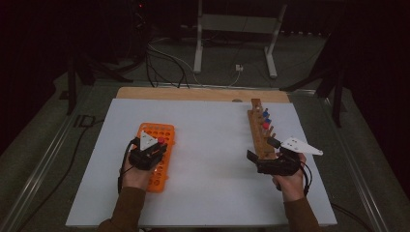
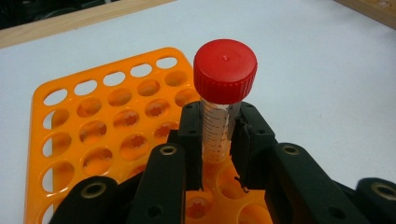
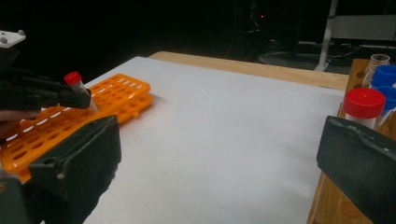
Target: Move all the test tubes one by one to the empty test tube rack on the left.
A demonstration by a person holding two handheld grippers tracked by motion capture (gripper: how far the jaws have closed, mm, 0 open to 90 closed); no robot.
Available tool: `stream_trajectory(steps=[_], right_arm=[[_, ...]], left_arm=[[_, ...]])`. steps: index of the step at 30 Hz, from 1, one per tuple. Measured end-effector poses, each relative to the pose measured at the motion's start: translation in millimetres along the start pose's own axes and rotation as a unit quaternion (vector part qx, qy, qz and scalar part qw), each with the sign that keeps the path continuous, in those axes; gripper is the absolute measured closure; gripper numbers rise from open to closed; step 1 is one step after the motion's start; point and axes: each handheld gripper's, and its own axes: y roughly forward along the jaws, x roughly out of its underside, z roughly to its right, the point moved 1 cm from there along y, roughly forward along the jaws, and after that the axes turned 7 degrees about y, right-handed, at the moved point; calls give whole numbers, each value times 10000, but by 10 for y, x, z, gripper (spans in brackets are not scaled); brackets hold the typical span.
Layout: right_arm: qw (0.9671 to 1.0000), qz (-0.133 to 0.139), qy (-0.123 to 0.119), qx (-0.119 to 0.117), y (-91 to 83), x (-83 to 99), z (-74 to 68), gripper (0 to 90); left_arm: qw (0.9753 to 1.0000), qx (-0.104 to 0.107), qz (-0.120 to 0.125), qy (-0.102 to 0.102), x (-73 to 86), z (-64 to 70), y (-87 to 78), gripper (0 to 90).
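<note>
The left tool squeezes a clear tube with a red cap. The tube stands straight up, and its bottom end sits just at a hole of the orange rack. I cannot tell if it is inside the hole. The orange rack lies flat on the white counter, on the left side. The right tool is wide, with nothing between its two black jaws. It hovers beside the near end of the wooden rack on the right side of the counter. In that wooden rack stand another red-capped tube and some blue-capped tubes.
</note>
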Motion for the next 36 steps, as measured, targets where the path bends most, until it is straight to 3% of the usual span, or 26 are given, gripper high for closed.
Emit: stream_trajectory(steps=[3,8,11,13,17,25,30,32,36], right_arm=[[10000,-4,-5,5,-1,0,4,3],[10000,-3,9,24,3,4,23,3],[10000,-8,12,25,5,7,19,3],[10000,-3,-2,19,5,5,13,3],[10000,-9,3,29,9,7,17,3],[9998,-37,-62,163,15,13,12,3],[9997,-28,-92,235,9,-1,7,3],[9995,-24,-152,282,8,-23,7,3],[9988,38,-172,452,-1,-111,53,3]], left_arm=[[9998,98,102,-129,16,-9,-9,731],[9986,52,405,-323,17,-24,-125,568],[9961,84,668,-570,6,-44,-218,456],[9950,102,778,-611,6,-44,-268,394],[9935,-77,931,-652,19,-27,-348,278],[9864,-162,1393,-856,160,15,-405,161],[9860,-287,1403,-851,194,-13,-411,66],[9870,-356,1356,-785,202,-13,-415,17],[9862,-499,1370,-791,210,-9,-435,4]])
